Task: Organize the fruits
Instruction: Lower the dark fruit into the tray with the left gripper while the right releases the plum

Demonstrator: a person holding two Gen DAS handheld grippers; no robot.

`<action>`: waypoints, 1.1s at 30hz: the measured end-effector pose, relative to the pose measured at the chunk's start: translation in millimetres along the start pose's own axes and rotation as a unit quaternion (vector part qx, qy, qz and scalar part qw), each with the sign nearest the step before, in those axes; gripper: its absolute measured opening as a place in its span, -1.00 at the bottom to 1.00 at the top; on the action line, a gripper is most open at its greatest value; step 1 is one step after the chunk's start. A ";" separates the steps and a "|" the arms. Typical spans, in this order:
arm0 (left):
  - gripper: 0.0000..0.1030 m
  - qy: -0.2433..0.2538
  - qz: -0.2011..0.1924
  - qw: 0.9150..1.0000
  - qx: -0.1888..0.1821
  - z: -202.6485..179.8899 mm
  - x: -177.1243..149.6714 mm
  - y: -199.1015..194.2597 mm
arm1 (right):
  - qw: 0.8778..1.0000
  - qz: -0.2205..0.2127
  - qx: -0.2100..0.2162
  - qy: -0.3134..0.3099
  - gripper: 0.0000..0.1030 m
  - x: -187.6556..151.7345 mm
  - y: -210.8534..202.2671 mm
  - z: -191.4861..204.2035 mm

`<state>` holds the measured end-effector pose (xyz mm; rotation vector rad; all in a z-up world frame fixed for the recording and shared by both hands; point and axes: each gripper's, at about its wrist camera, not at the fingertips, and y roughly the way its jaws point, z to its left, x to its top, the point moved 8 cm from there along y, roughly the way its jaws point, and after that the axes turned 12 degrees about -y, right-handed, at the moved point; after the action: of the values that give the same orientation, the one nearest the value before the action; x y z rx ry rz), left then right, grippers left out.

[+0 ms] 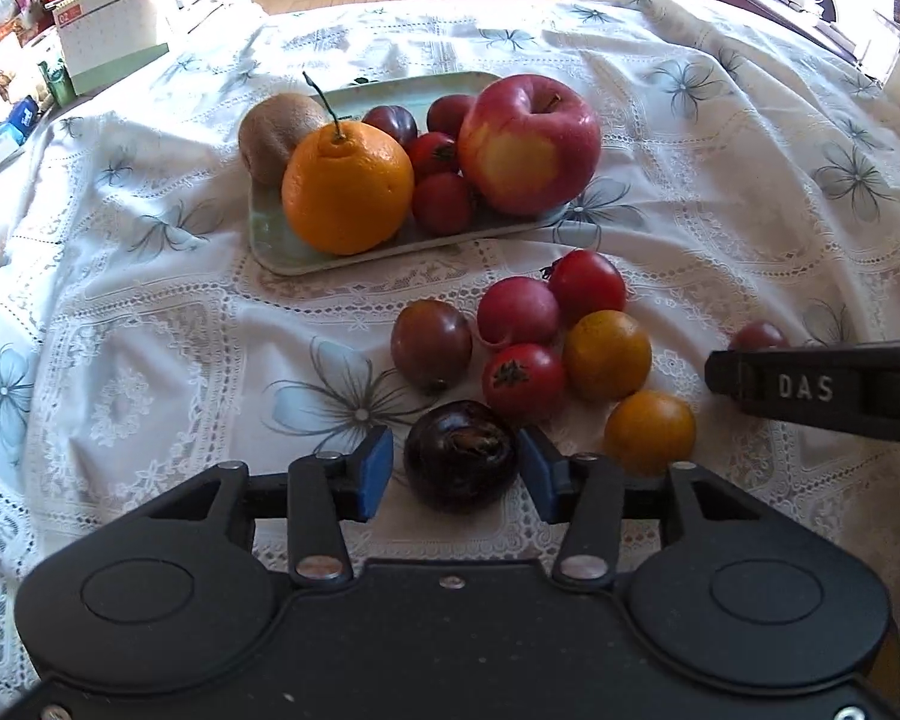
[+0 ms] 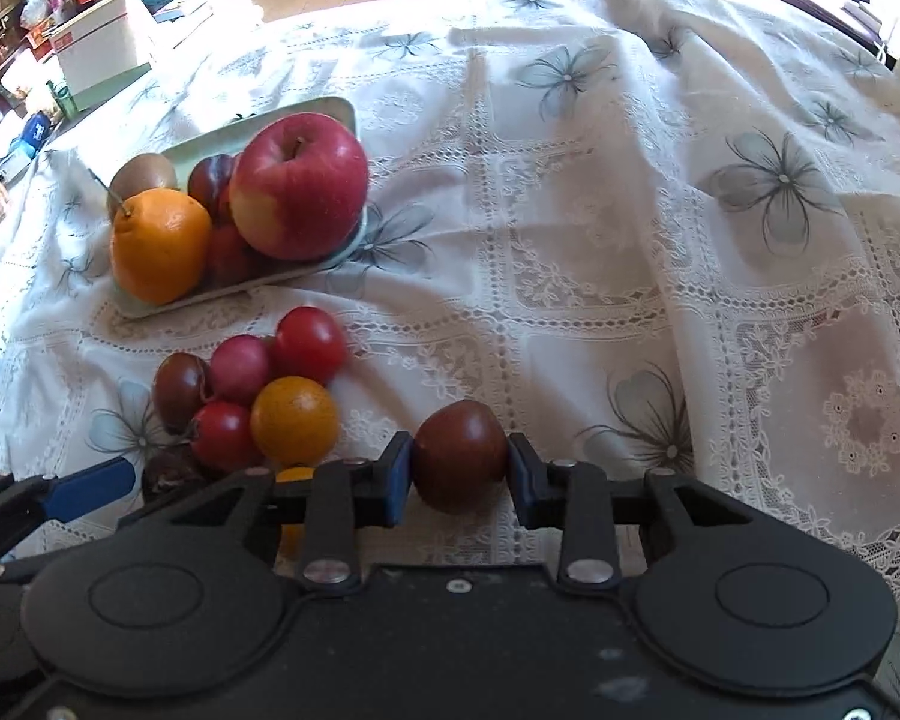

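Note:
A pale green tray (image 1: pixel 282 252) holds a big apple (image 1: pixel 528 144), an orange (image 1: pixel 345 186), a kiwi (image 1: pixel 276 132) and small tomatoes. It also shows in the right wrist view (image 2: pixel 330 114). A cluster of loose tomatoes (image 1: pixel 522 348) lies on the cloth in front. My left gripper (image 1: pixel 456 468) is open around a dark purple fruit (image 1: pixel 461 462), with small gaps at both pads. My right gripper (image 2: pixel 459 468) has both pads against a dark red tomato (image 2: pixel 459 450) that rests on the cloth.
The table carries a white lace cloth with grey flowers (image 2: pixel 570 240). A white box (image 1: pixel 108 30) and cluttered shelves stand at the far left. The right gripper's body (image 1: pixel 822 390) shows at the right of the left wrist view.

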<state>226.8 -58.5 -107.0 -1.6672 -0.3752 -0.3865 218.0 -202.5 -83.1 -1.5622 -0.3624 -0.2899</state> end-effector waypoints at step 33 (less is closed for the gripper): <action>0.01 0.017 0.042 0.998 -0.032 -16.6 -126.0 -109.7 | 0.998 0.021 0.048 -0.034 -0.32 -133.6 -116.6 -6.5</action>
<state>64.1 -64.1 -66.1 -1.7302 -0.2688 -0.3661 49.2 -214.7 -30.0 -1.4853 -0.3893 -0.1842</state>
